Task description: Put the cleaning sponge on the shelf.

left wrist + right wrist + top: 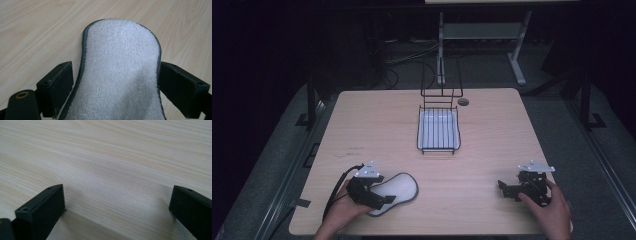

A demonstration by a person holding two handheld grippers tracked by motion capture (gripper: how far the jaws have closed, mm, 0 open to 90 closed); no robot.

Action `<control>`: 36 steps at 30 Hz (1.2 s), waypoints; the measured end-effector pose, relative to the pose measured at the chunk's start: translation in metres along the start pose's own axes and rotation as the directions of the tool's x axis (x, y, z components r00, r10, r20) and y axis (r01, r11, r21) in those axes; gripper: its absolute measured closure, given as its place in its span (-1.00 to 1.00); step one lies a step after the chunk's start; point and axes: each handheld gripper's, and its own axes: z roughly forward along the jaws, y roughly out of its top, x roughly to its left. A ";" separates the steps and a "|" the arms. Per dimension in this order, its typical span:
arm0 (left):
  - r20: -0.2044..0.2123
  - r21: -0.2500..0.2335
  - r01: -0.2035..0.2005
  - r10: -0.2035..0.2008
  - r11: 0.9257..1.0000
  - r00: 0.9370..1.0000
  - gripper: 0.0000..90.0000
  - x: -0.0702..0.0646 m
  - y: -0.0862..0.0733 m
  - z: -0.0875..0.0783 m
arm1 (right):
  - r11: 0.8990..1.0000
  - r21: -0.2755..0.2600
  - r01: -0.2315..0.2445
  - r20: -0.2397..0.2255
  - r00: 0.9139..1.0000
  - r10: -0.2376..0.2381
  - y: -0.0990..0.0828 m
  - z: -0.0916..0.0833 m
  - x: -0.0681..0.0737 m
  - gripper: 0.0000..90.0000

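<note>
The insole (120,75) lies flat on the worktop (492,165), between the left gripper's (384,198) spread jaws. Squeeze its edges evenly before lifting. The right gripper (504,190) rests with jaws spread, empty.

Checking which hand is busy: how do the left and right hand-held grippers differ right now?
The left hand-held gripper has a white fleecy insole with a dark rim between its jaws; the right hand-held gripper has bare light wooden table between its jaws. In the high view the left sits over the insole near the front left edge, the right at front right. Both stand wide open.
</note>
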 end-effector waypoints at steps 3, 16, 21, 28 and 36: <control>-0.013 0.011 -0.001 0.001 1.000 1.000 -0.71 0.001 0.000 0.003 | 1.000 0.000 0.000 0.000 1.000 0.000 0.000 0.000 0.000 -1.00; -0.012 0.030 -0.009 0.010 1.000 1.000 -0.71 -0.001 -0.003 0.008 | 1.000 0.000 0.000 0.000 1.000 0.000 0.000 0.000 0.000 -1.00; -0.009 0.039 -0.006 0.007 0.999 1.000 -0.71 0.000 -0.004 0.009 | 1.000 0.000 0.000 0.000 1.000 0.000 0.000 0.000 0.000 -1.00; -0.012 0.042 -0.003 0.003 0.999 1.000 -0.64 -0.001 -0.003 0.009 | 1.000 0.000 0.000 0.000 1.000 0.000 0.000 0.000 0.000 -1.00; -0.019 0.033 -0.006 0.006 0.999 1.000 -0.54 -0.002 -0.003 0.005 | 1.000 0.000 0.000 0.000 1.000 0.000 0.000 0.000 0.000 -1.00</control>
